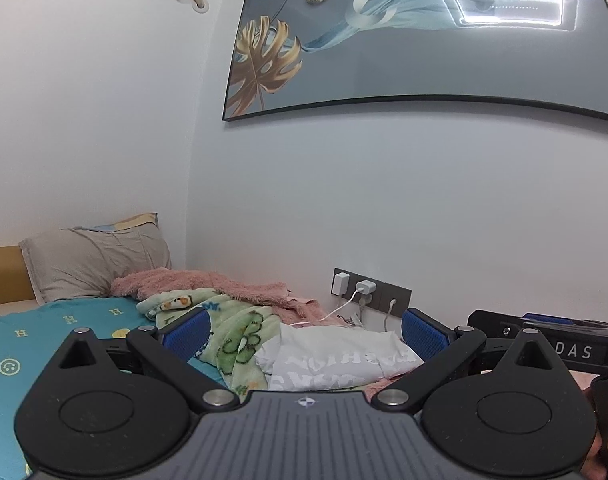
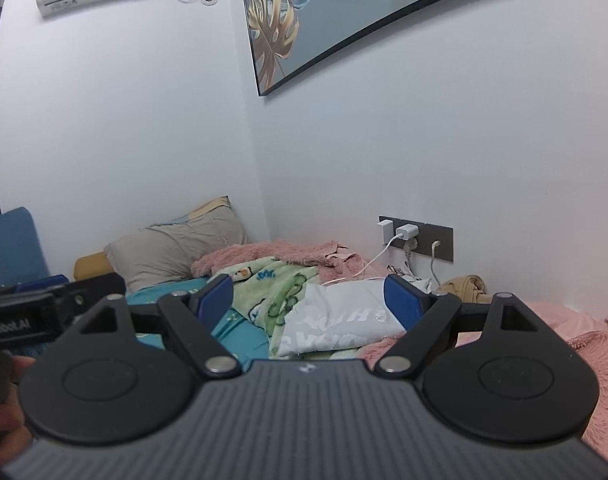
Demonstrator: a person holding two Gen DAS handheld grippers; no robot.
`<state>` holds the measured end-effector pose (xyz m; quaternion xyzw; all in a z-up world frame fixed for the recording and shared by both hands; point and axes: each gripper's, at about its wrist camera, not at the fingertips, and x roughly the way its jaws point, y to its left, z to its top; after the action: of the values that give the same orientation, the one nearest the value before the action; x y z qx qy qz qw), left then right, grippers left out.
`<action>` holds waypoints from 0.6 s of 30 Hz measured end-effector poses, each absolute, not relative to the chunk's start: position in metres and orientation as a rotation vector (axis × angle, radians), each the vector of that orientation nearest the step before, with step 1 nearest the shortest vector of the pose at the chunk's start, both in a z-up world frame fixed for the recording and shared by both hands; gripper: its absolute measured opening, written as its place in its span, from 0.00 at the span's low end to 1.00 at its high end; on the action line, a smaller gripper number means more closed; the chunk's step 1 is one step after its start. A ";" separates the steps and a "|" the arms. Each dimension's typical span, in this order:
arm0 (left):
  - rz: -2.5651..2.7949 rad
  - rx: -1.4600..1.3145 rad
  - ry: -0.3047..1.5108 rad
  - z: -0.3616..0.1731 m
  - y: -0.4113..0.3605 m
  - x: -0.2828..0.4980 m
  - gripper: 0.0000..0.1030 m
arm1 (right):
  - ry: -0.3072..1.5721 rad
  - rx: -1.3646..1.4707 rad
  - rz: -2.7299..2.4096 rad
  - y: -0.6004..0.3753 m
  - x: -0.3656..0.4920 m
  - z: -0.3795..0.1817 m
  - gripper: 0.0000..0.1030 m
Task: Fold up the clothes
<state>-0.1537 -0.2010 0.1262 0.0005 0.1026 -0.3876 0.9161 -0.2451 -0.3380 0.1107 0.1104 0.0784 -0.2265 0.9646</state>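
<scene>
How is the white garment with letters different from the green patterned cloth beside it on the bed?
The white garment is plain white with pale printed letters; the green cloth bears cartoon prints. The white garment lies in a fairly flat bundle; the green cloth is crumpled and more spread out. The white garment lies nearer the wall sockets; the green cloth nearer the pillow. Both lie unfolded, touching each other.

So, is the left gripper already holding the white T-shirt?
No, the left gripper is open and hovers above the bed, with the white T-shirt lying free between its fingers.
</scene>
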 end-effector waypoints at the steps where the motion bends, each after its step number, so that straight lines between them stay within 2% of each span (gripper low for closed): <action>1: -0.792 0.005 0.209 0.123 -0.201 -0.152 1.00 | 0.161 0.221 -0.459 -0.337 -0.243 0.109 0.82; 18: -0.783 0.016 0.240 0.063 -0.189 -0.115 1.00 | 0.168 0.126 -0.480 -0.323 -0.207 0.074 0.82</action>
<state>-0.1148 -0.1895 0.0628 0.0080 0.1165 -0.3807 0.9173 -0.2074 -0.3229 0.0741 0.0621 0.0832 -0.2372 0.9659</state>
